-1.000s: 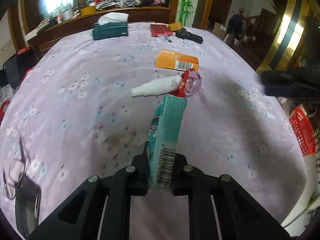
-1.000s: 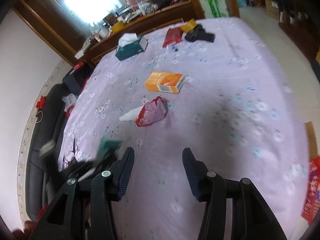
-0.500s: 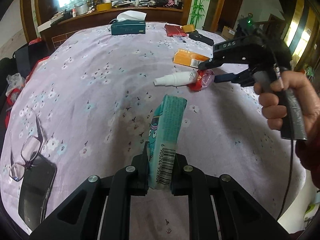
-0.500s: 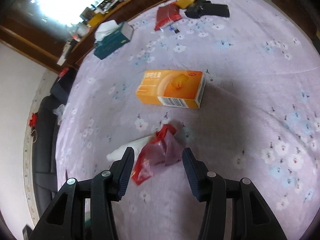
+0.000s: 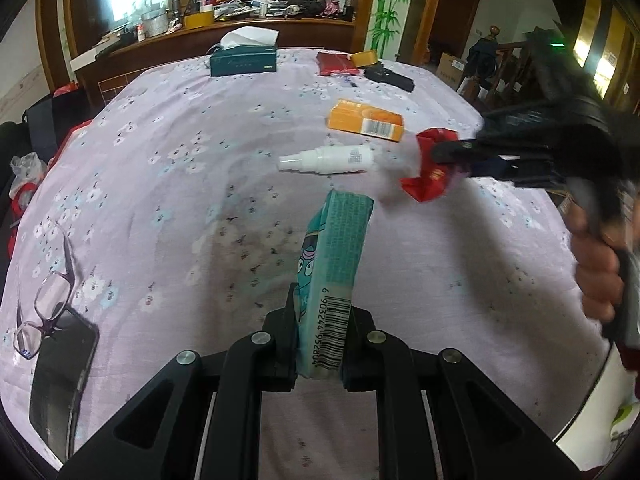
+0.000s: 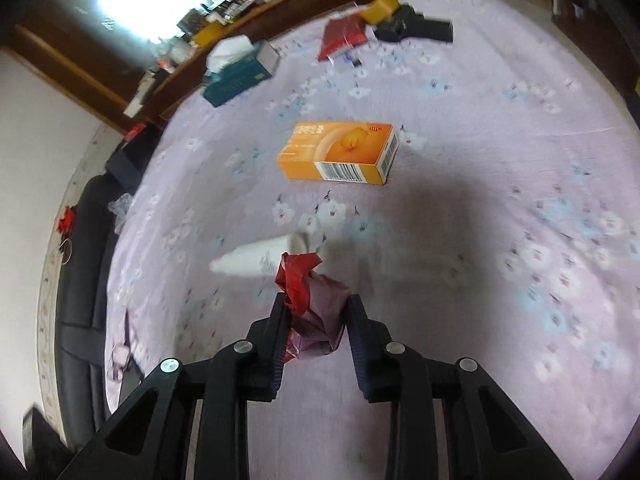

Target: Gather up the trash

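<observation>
My left gripper is shut on a teal tissue packet with a barcode, held above the purple flowered tablecloth. My right gripper is shut on a crumpled red and purple wrapper, lifted off the cloth; it also shows in the left wrist view at the right, held by a hand. A white spray bottle lies just left of the wrapper, also in the right wrist view. An orange carton lies beyond it, also in the right wrist view.
A teal tissue box, a red pouch, a yellow box and a black case lie at the far side. Glasses on a black phone lie at near left. A wooden sideboard stands behind.
My right gripper closed on the red wrapper and lifted it off the cloth, away from the spray bottle. My left gripper kept hold of the teal packet.
</observation>
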